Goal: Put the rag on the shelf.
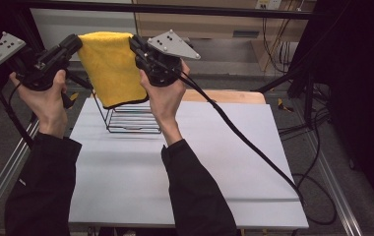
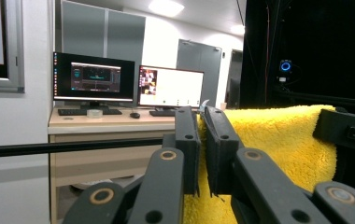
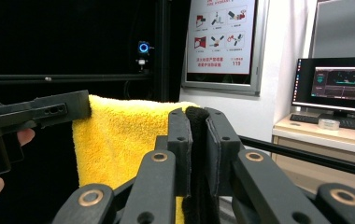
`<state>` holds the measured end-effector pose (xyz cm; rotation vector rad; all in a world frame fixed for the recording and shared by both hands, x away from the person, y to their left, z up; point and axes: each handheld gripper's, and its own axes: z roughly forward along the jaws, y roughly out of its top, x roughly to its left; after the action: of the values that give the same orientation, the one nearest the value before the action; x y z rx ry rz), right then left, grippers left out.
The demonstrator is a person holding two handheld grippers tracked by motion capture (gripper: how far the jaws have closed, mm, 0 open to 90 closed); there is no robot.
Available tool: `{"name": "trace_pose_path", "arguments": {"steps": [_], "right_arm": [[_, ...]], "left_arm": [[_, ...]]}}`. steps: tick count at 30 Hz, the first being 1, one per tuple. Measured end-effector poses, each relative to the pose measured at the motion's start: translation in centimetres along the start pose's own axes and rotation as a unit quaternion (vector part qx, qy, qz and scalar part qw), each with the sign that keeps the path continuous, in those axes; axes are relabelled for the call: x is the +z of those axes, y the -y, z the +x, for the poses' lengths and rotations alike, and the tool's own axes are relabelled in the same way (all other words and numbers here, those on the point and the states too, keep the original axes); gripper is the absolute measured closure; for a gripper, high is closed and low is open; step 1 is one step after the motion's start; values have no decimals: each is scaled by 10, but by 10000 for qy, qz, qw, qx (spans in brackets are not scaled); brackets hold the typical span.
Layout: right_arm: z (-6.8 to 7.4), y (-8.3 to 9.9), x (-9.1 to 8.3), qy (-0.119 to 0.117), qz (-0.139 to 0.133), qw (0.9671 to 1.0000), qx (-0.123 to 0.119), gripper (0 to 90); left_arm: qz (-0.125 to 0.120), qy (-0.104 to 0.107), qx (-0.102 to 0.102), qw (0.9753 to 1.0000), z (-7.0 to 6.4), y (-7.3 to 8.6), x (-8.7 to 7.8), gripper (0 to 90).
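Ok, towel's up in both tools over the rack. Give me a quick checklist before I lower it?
1. Left tool clamped on the yellow towel corner: ok, jaws closed on the fabric.
2. Right tool clamped on the other top corner: ok.
3. Top edge stretched level between the tools: ok.
4. Towel hanging free of the wire rack: cannot tell, its lower edge overlaps the rack top in the high view.
5. Rack upright on the white table: ok.

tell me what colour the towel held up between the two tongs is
Bright yellow, with a thin dark edge along the bottom; the towel shows best in the high view.
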<state>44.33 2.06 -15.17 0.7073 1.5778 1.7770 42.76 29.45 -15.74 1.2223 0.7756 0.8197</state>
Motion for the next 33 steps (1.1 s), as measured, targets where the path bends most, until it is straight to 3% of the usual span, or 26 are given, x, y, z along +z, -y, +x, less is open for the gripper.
{"name": "trace_pose_path", "arguments": {"steps": [9,14,19,27,33], "right_arm": [[3,-18,21,21,-80,9998,-186,819],[2,-26,32,41,-107,9998,-161,819],[-2,-31,44,58,-132,9998,-121,819],[-13,-35,58,105,-122,9998,-111,819],[-18,-41,65,151,-127,9997,-161,818]], "left_arm": [[-72,-116,-17,9999,15,-17,10,846],[-71,-203,66,9997,21,-28,17,845],[-65,-219,-14,9997,29,-32,27,845],[31,-358,207,9991,32,-40,44,845],[54,-439,198,9988,36,-44,58,845]]}}
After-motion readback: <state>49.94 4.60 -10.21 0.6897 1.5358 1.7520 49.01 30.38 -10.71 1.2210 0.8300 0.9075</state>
